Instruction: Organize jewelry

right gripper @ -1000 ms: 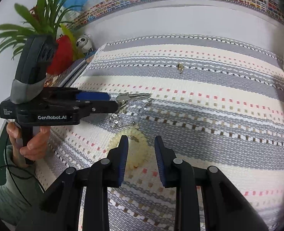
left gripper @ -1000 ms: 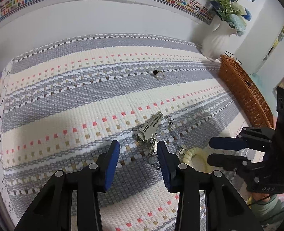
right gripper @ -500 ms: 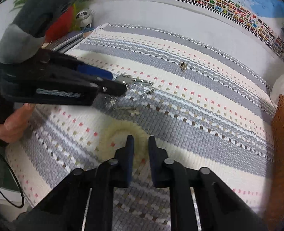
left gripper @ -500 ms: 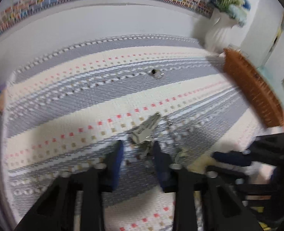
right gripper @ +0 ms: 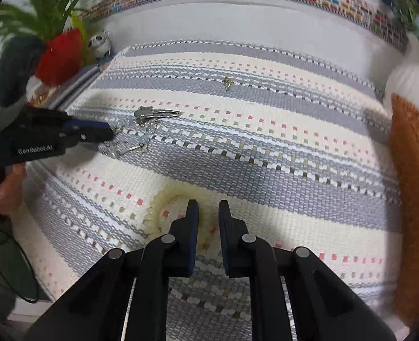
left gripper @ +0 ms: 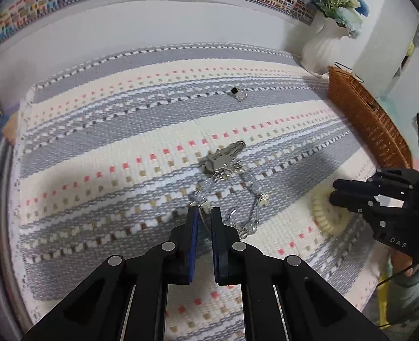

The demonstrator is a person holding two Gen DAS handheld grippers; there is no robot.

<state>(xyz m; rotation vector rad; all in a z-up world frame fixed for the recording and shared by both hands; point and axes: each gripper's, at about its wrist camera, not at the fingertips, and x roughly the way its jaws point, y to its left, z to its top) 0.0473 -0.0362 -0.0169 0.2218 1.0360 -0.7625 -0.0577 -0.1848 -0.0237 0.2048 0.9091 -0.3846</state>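
Jewelry on striped woven mat (left gripper: pixel 101 147). Left gripper (left gripper: pixel 204 213), jaws nearly closed, pinches one end of the silver chain (left gripper: pixel 249 199), which trails from the key bunch (left gripper: pixel 223 157) (mat centre). Right gripper (right gripper: pixel 208 207), jaws narrowly parted, straddles the cream bead bracelet (right gripper: pixel 158 199) nearer than the keys; whether it grips cannot be told. A small ring (left gripper: pixel 238 93) lies beyond the keys; the wicker basket (left gripper: pixel 371 125) stands at the mat's right edge.

Home: woven tablecloth (left gripper: pixel 101 130), flower vase (left gripper: pixel 321 47)
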